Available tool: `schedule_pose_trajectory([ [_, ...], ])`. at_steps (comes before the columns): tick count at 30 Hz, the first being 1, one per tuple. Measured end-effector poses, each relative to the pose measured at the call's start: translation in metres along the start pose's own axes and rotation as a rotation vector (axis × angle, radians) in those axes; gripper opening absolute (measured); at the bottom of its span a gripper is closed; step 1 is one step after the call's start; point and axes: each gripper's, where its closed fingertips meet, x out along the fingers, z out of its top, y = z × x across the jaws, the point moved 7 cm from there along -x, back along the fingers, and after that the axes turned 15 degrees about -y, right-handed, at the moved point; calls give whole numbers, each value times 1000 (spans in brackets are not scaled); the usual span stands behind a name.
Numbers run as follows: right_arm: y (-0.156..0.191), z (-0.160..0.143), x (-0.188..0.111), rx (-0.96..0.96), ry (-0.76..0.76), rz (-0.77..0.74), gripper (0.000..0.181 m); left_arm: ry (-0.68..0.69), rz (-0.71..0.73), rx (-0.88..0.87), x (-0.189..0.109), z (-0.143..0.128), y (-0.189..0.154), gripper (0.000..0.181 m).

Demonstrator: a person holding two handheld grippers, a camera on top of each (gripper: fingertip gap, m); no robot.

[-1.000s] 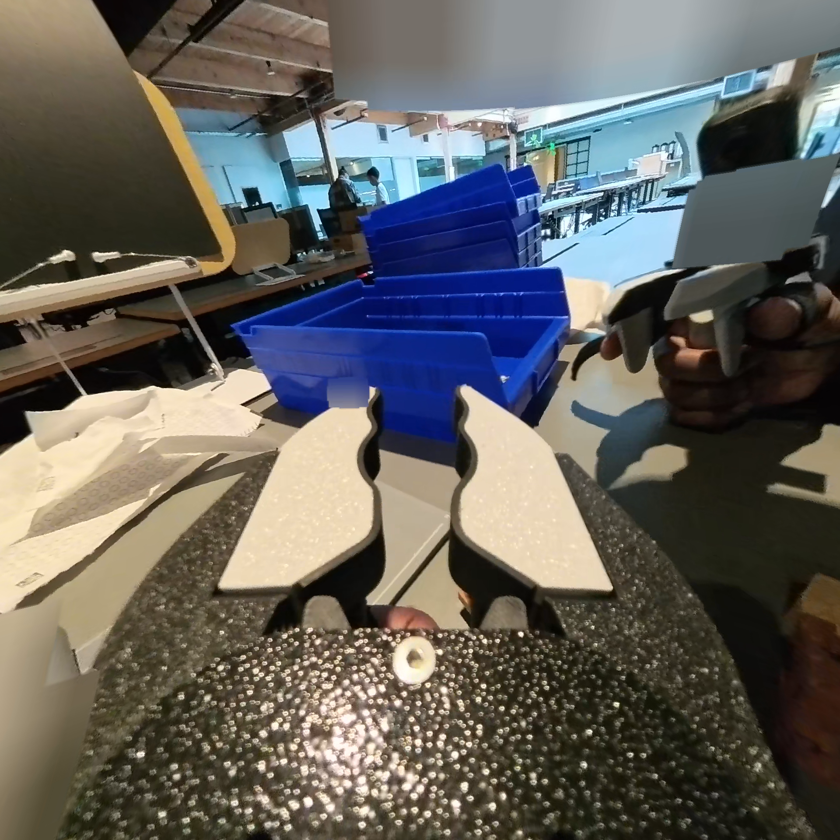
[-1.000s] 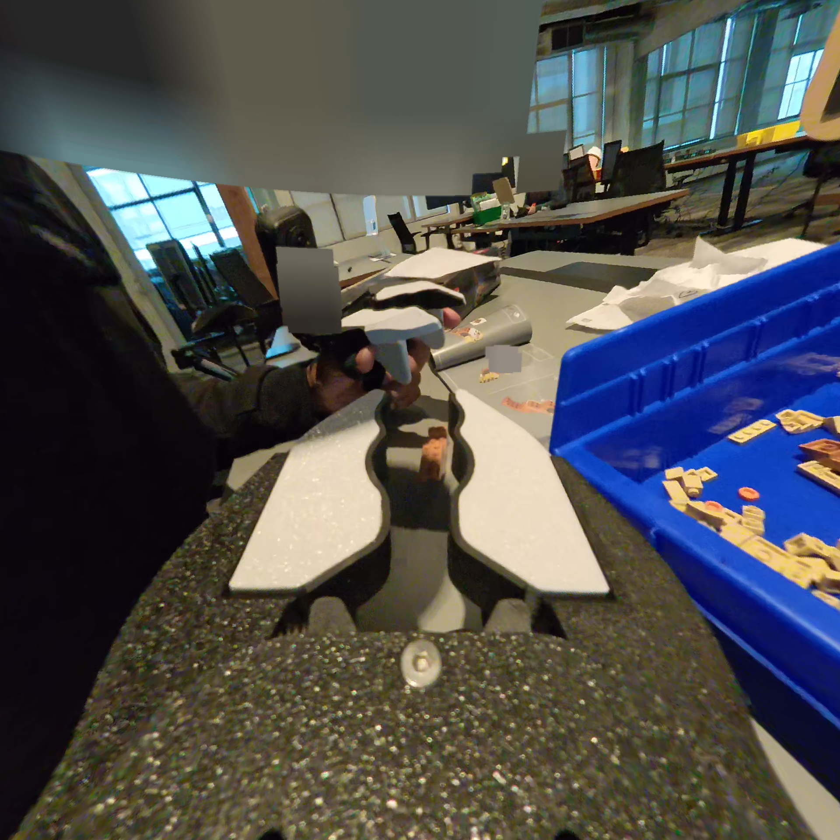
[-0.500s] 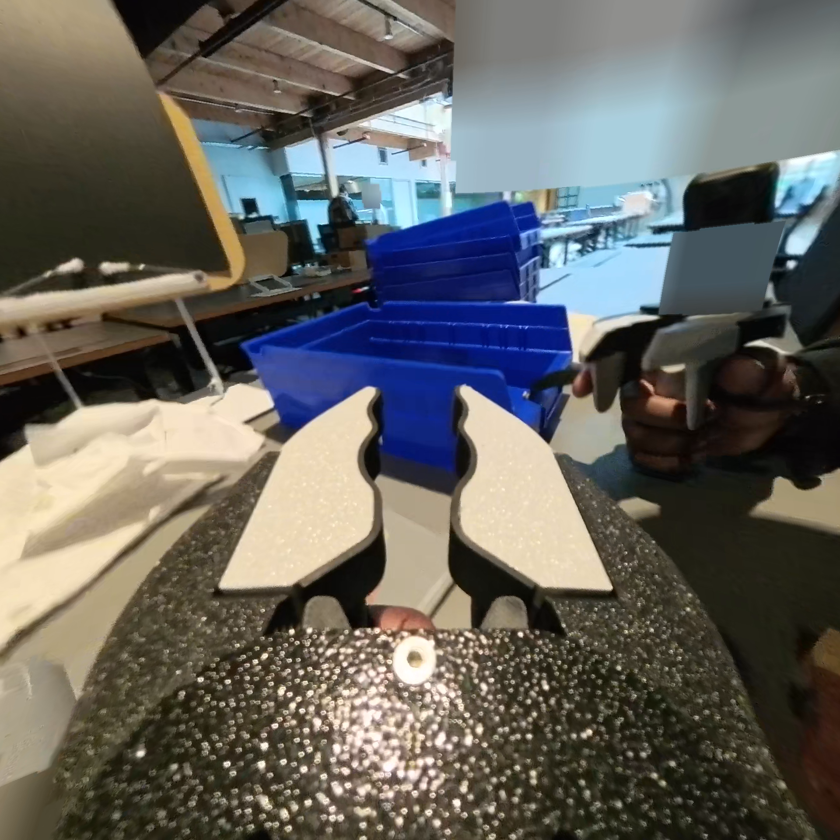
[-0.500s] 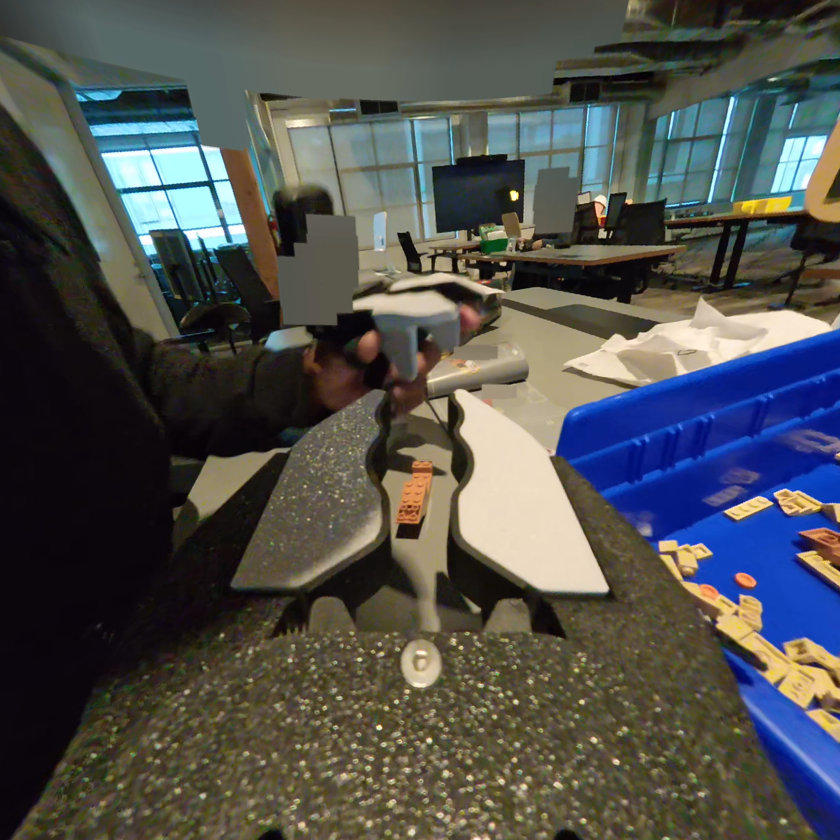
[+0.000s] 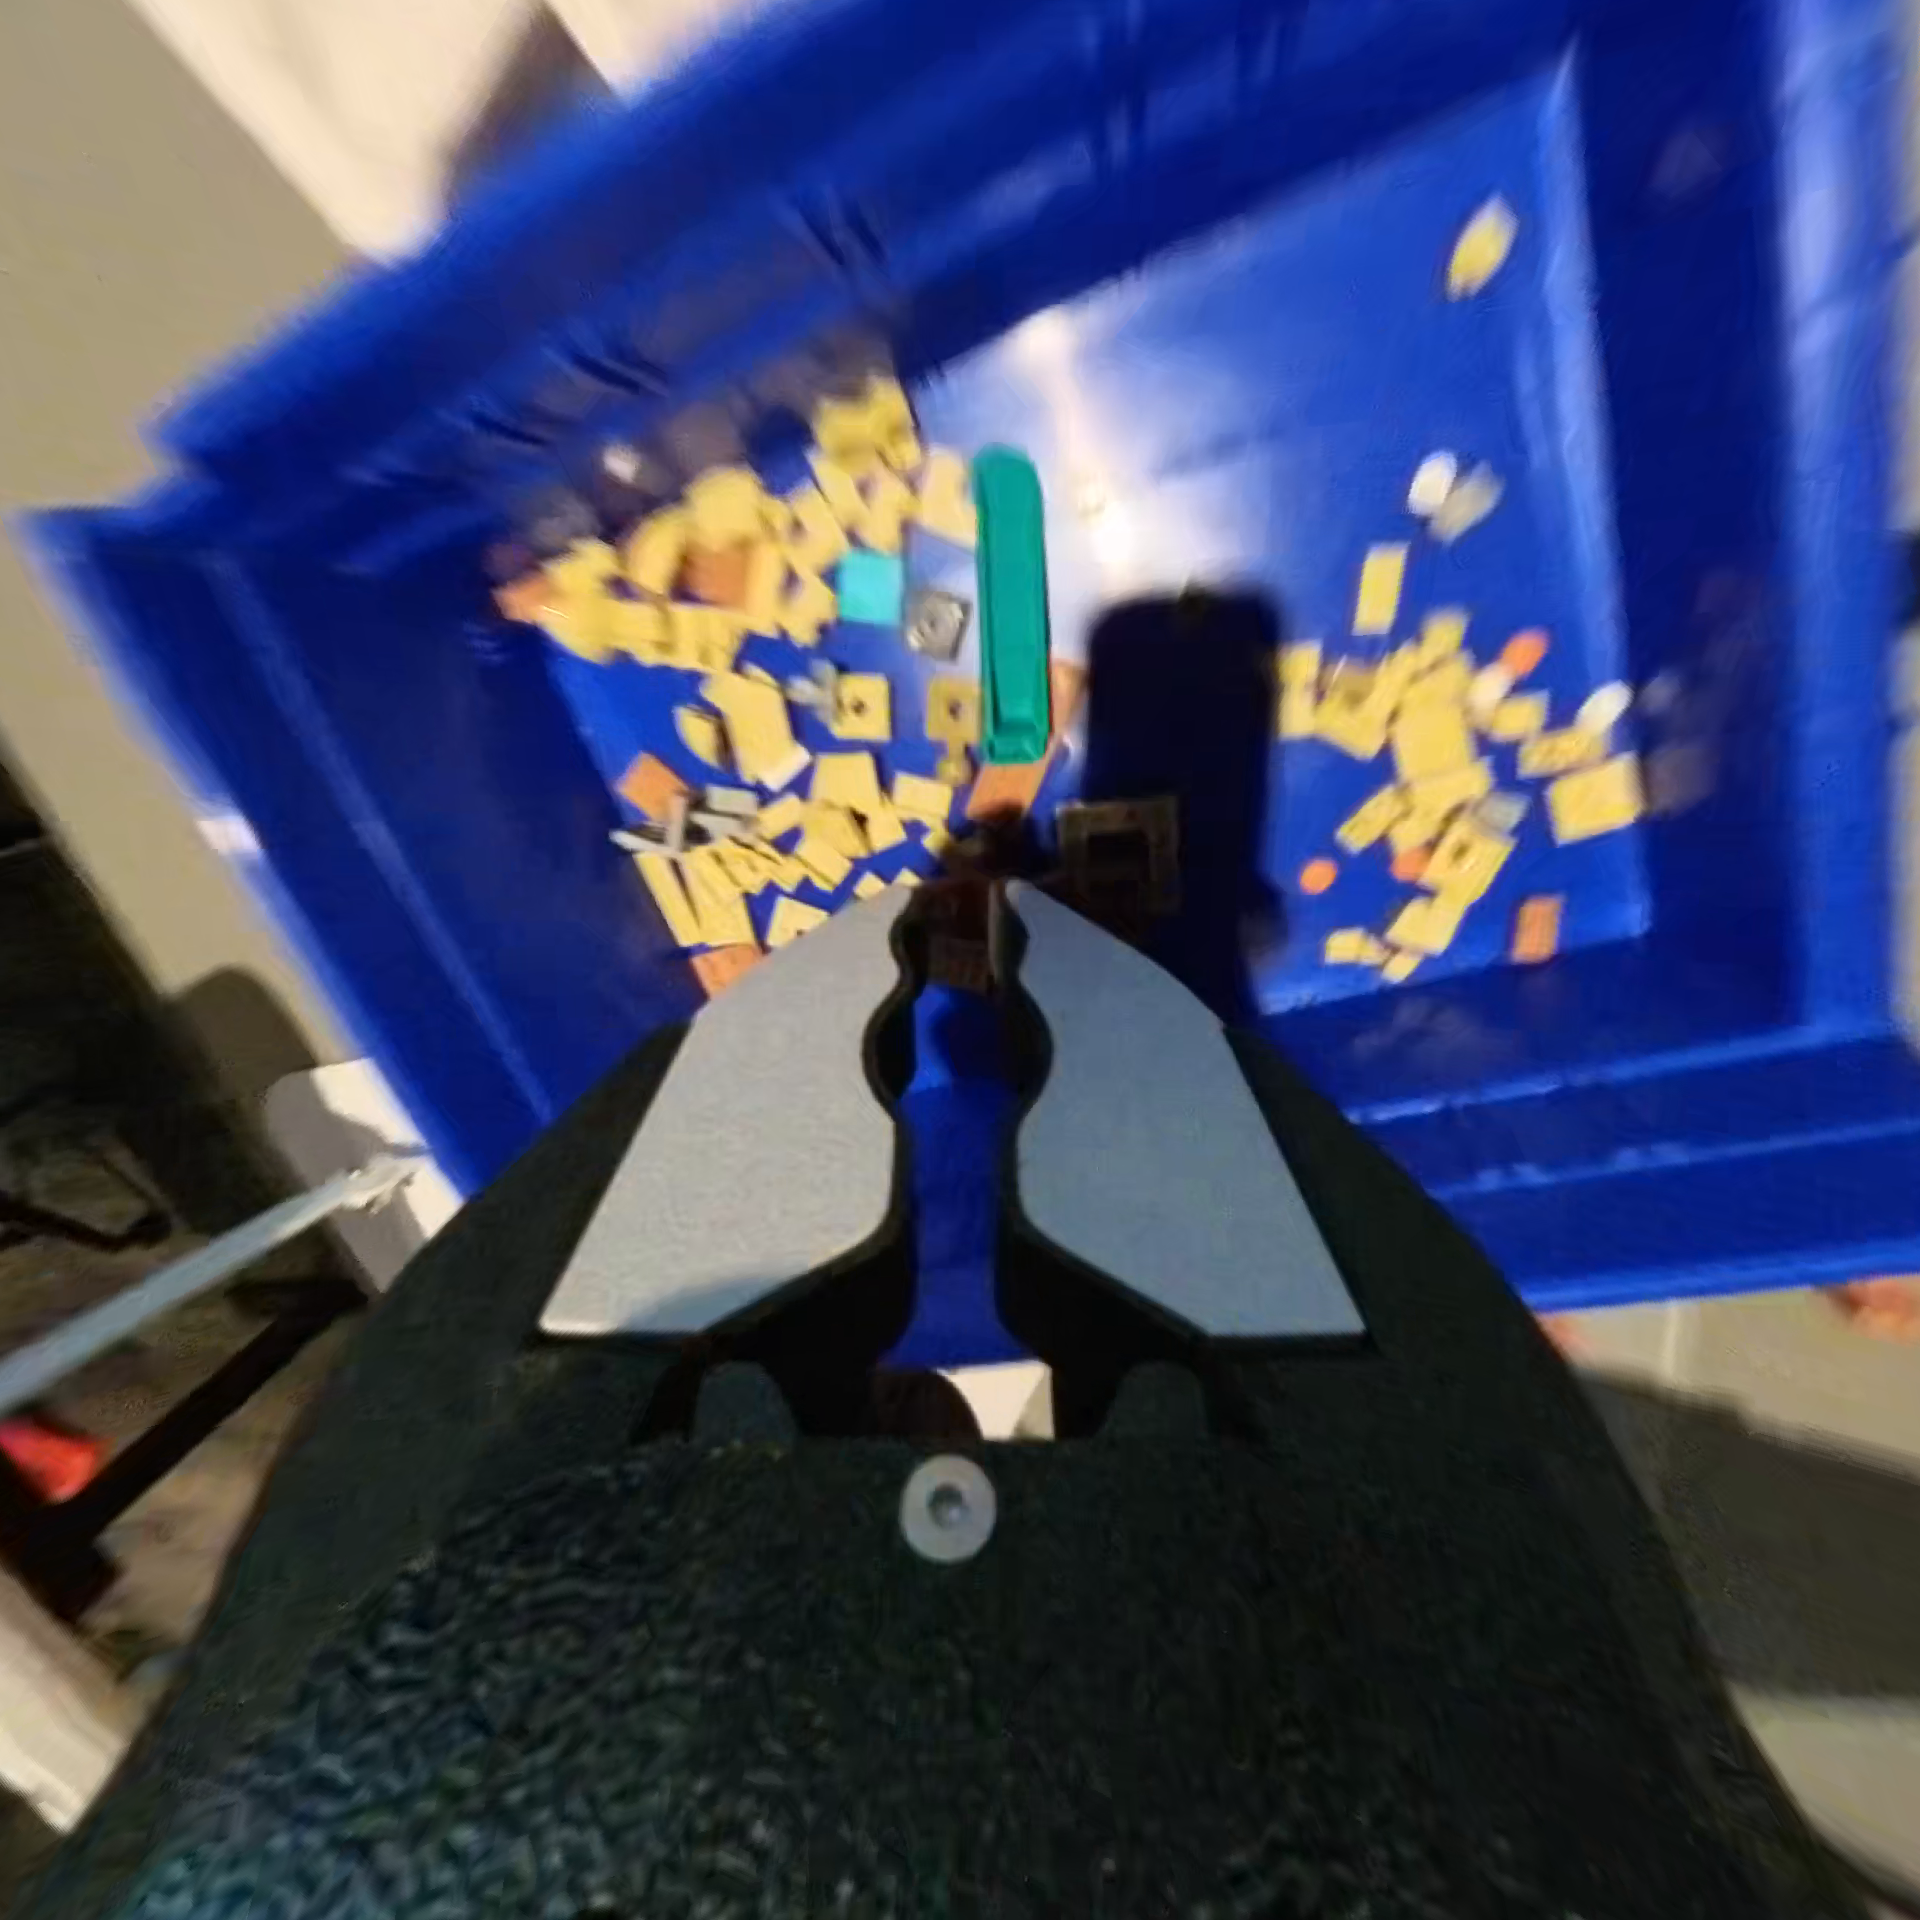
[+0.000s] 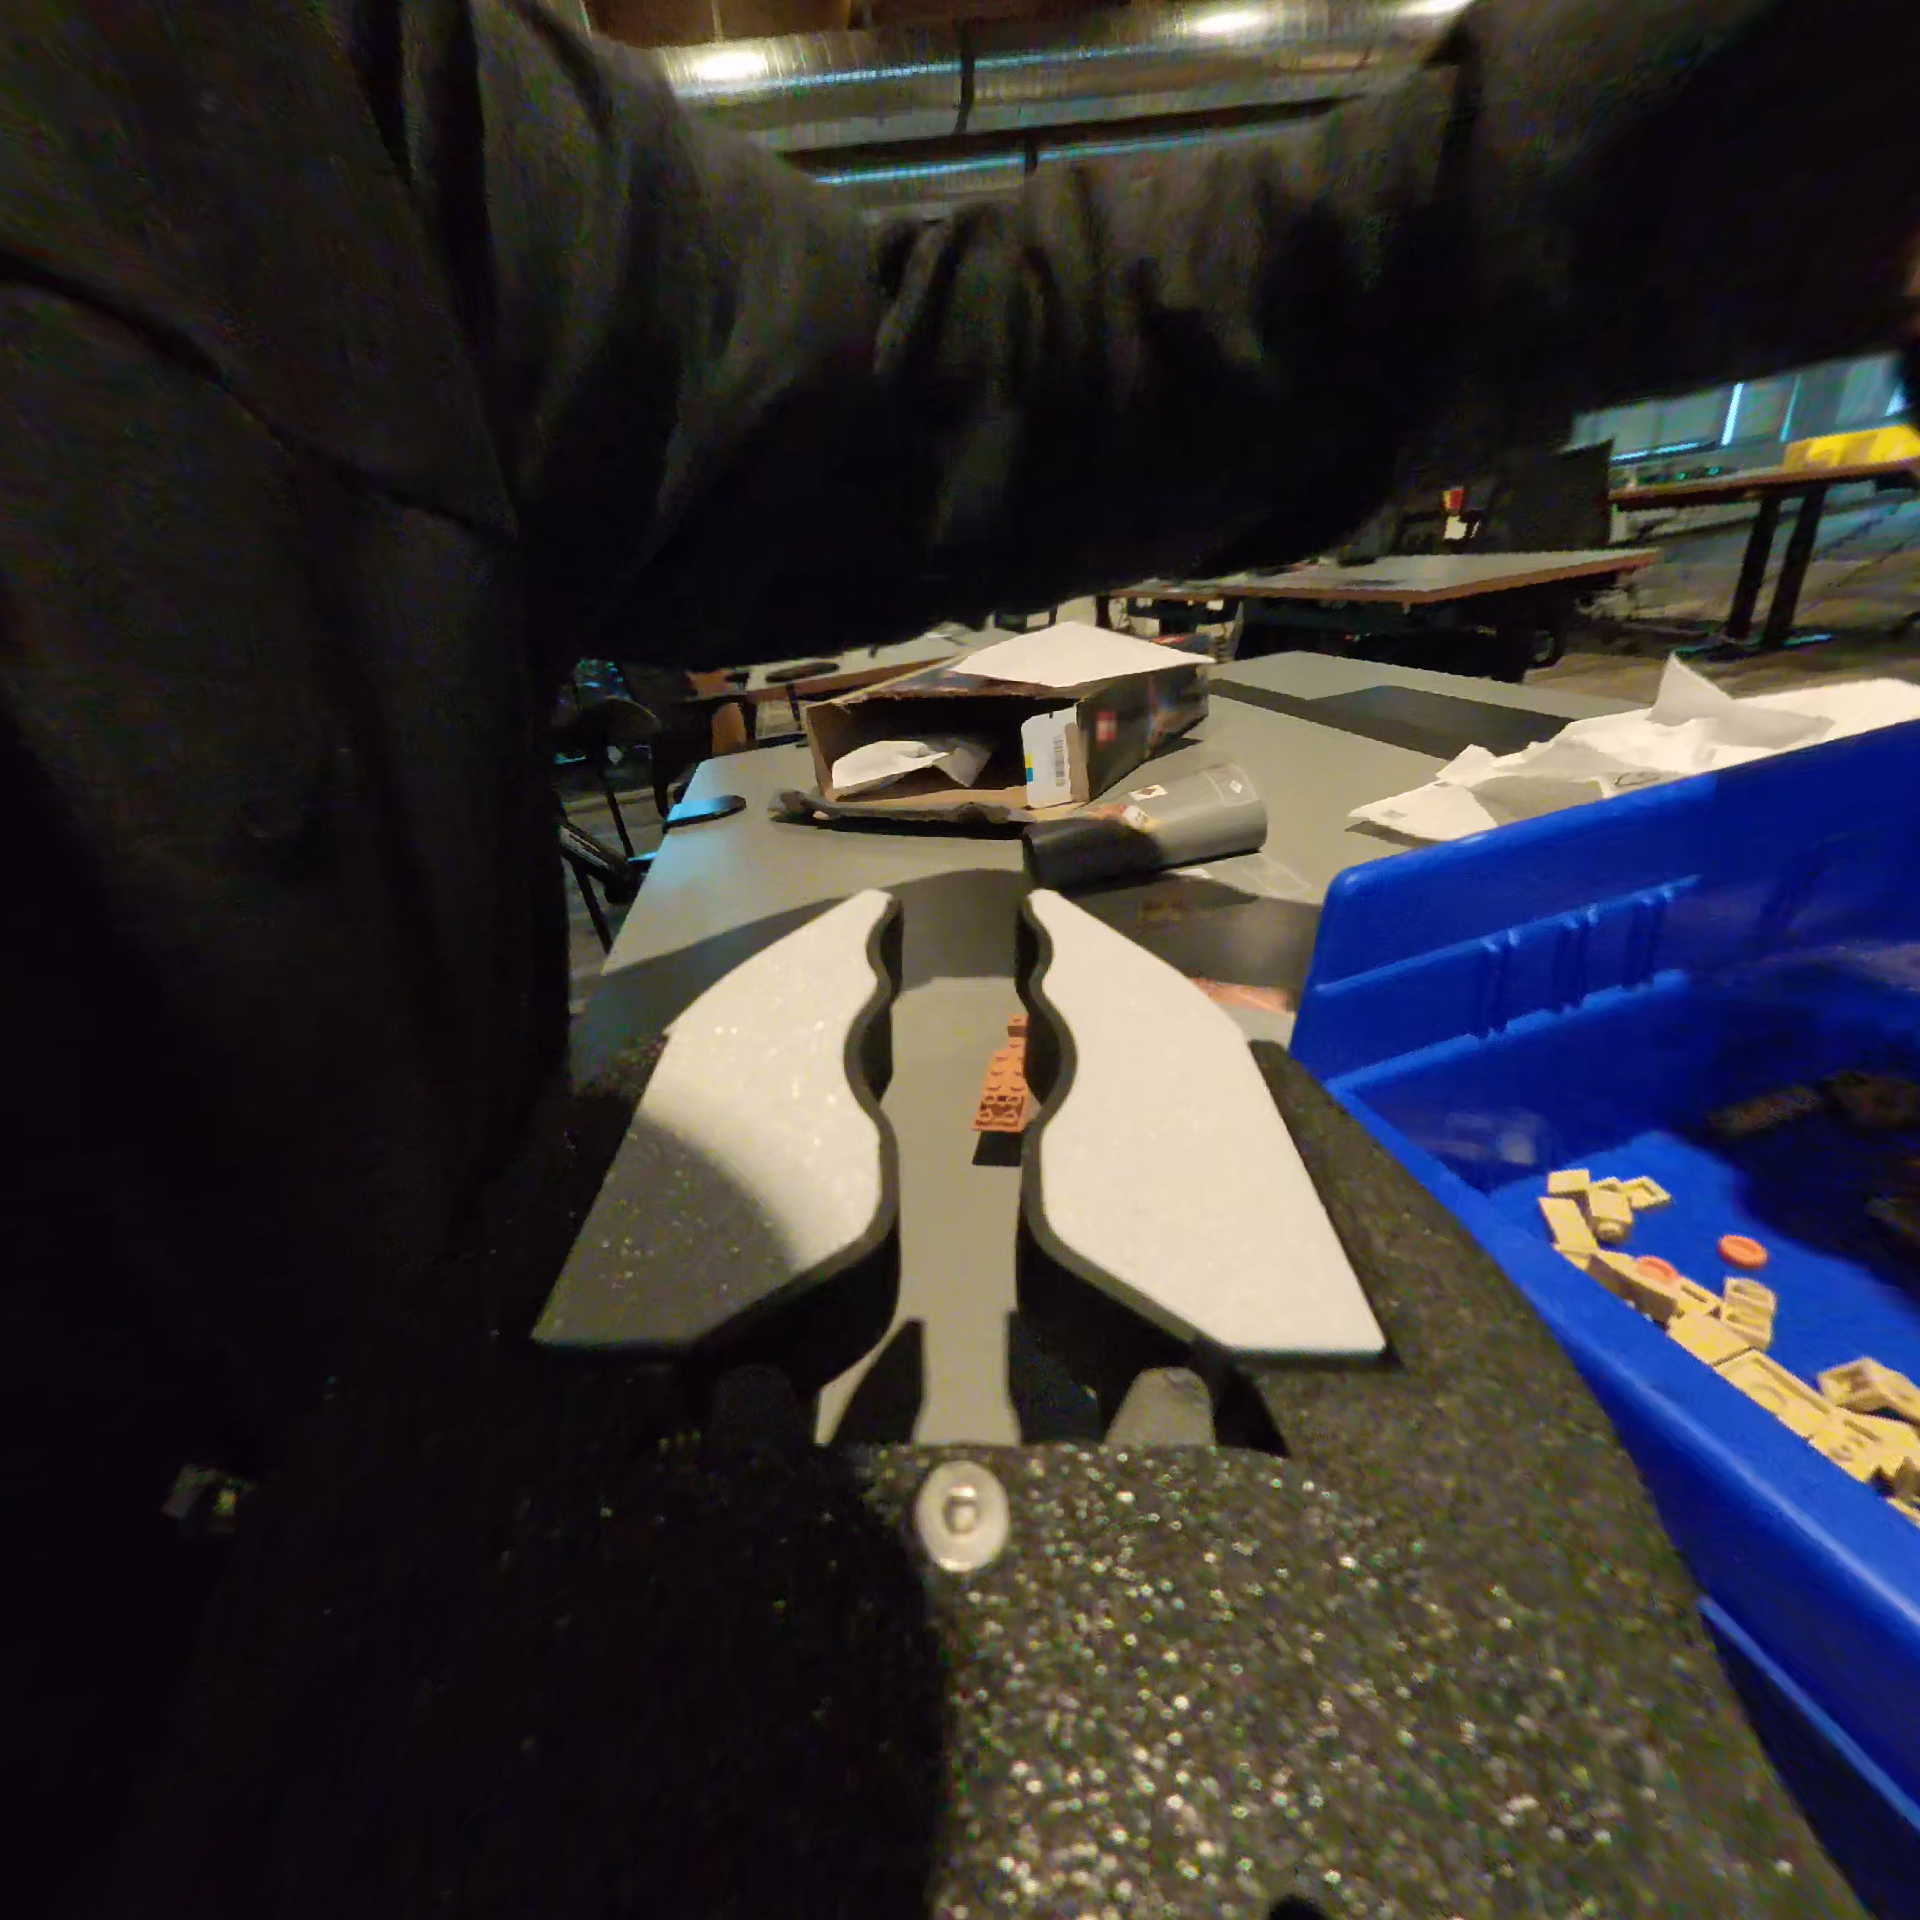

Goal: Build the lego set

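Over the blue bin (image 5: 1351, 156), the left gripper (image 5: 958, 914) is pinching a small dark brick (image 5: 961, 935); it is risking a slip. On the table (image 6: 831, 862), the right gripper (image 6: 958, 925) is waiting narrowly open around the orange piece (image 6: 1006, 1086).

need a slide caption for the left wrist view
Left gripper reaches into the blue bin of mostly tan lego pieces, jaws nearly closed around a small dark brown piece; frame motion-blurred.
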Motion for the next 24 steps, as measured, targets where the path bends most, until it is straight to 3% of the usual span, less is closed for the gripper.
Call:
schedule_pose_trajectory([
  [2,0,1,-2,24,-5,2,19,147,-95,62,29,-10,6,7],
  [4,0,2,-4,38,-6,8,19,196,-145,92,46,-14,7,5],
  [11,3,1,-5,58,7,27,19,332,-205,112,65,-36,8,0],
  [15,2,2,-6,69,4,23,19,402,-174,118,60,-50,18,0],
  [17,2,2,-6,73,3,23,19,361,-163,111,58,-50,21,0],
  [21,2,1,-5,71,8,27,19,152,-195,27,62,-29,12,0],
  [24,2,1,-5,72,11,29,19,229,-190,55,71,-40,11,0],
])
